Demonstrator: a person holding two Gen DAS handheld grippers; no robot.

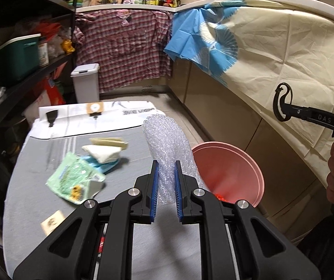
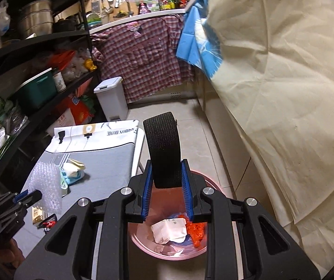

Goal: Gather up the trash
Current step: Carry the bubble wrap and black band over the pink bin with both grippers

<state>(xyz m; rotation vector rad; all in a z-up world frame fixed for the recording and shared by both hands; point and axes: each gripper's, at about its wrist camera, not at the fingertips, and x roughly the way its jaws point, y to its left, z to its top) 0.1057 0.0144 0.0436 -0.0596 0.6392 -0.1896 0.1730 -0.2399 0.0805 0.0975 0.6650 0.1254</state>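
My left gripper (image 1: 166,170) is shut on a piece of clear bubble wrap (image 1: 169,140) and holds it above the grey table (image 1: 38,163), left of the pink bin (image 1: 232,163). It also shows in the right wrist view (image 2: 30,197), with the bubble wrap (image 2: 46,182). My right gripper (image 2: 167,175) is shut on a black woven band (image 2: 164,149), held straight above the pink bin (image 2: 210,245), which holds white paper (image 2: 169,229) and orange scraps (image 2: 196,232). On the table lie a green wrapper (image 1: 73,179), a white tissue (image 1: 102,152) and a blue packet (image 1: 105,165).
A small tan card (image 1: 51,221) lies near the table's front edge. A white pedal bin (image 1: 85,81) stands behind the table. Black shelves (image 1: 15,70) run along the left. A cream sheet (image 1: 283,58) covers the counter on the right. Tiled floor (image 2: 190,121) lies between.
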